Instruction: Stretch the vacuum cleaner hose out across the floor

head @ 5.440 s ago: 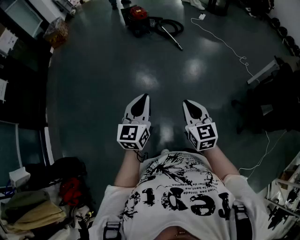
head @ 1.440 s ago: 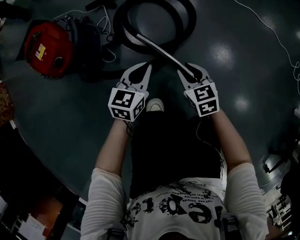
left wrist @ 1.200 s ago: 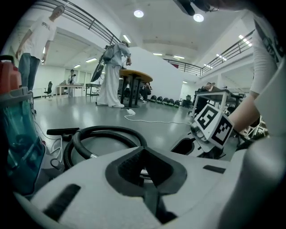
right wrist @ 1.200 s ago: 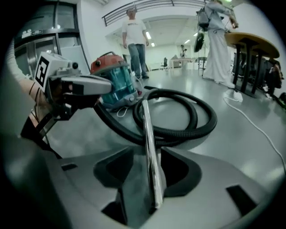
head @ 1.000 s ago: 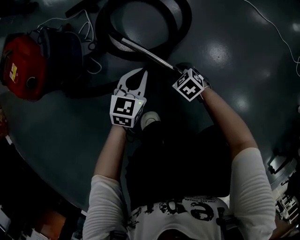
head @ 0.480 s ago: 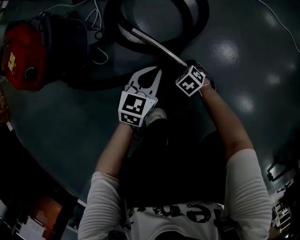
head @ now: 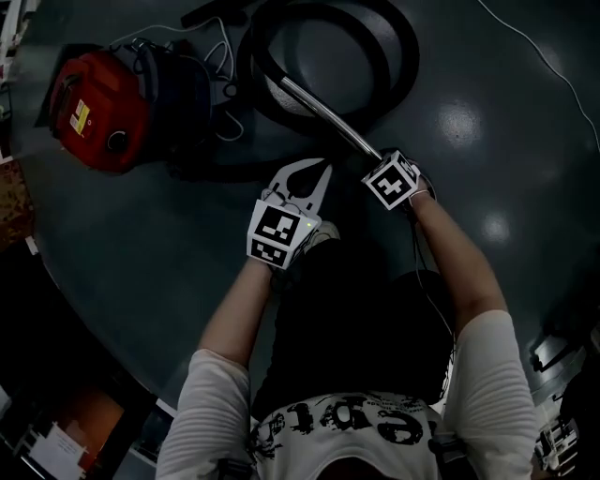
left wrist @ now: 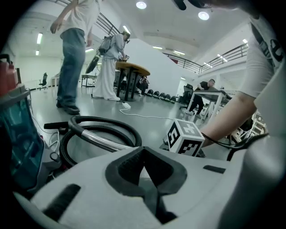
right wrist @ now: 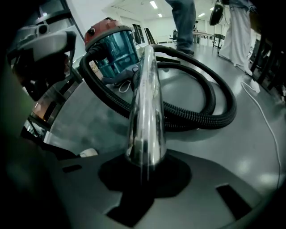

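Observation:
A red vacuum cleaner (head: 98, 98) lies at the far left of the floor. Its black ribbed hose (head: 398, 66) is coiled in a loop, and a chrome tube (head: 323, 117) runs from the coil toward me. My right gripper (head: 382, 164) is at the tube's near end. In the right gripper view its jaws are closing, with the tube (right wrist: 146, 103) seated between the pads (right wrist: 172, 179). The coil (right wrist: 214, 103) and the cleaner (right wrist: 111, 49) lie beyond. My left gripper (head: 314, 171) hovers just left of it, shut and empty (left wrist: 144, 154).
A white power cord (head: 225, 84) is bunched beside the cleaner and a black nozzle (head: 211, 11) lies at the far edge. A thin white cable (head: 544, 56) crosses the floor at upper right. People (left wrist: 73, 53) stand further off. My shoe (head: 323, 234) is under the left gripper.
The right gripper went down onto the tube's near end and has stayed there. The left gripper has stayed shut beside it. The view has shifted a little.

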A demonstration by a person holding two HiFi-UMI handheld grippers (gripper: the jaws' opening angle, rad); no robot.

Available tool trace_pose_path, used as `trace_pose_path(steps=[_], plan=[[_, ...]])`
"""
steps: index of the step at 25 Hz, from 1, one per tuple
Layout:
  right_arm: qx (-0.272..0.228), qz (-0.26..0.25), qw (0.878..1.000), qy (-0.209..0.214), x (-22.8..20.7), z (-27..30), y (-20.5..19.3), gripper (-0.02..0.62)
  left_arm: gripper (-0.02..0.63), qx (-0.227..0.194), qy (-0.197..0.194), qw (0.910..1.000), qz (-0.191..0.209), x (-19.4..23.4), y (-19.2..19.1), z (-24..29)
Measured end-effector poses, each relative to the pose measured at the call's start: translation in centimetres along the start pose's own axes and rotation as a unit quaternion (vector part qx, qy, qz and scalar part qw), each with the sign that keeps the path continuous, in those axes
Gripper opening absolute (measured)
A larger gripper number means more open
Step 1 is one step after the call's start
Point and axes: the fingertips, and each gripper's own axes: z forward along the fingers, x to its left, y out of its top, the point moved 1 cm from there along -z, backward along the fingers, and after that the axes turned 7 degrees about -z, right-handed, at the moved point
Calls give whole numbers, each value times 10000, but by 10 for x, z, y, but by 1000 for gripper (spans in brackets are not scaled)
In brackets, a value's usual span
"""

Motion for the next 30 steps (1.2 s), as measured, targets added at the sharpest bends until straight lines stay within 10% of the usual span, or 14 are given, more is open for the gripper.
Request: trace_pose_path(steps=[15, 24, 30], plan=[[-150, 1519, 9869, 521, 132, -395, 38, 89, 5, -186, 12, 9998, 74, -180, 229, -211], [145, 1449, 9874, 623, 255, -585, 7, 89, 5, -708, 107, 9973, -147, -296, 318, -348], [-38, 1379, 9886, 608, 313, -662, -3, 89, 5, -734, -112, 9903, 1176, -380, 335, -405]])
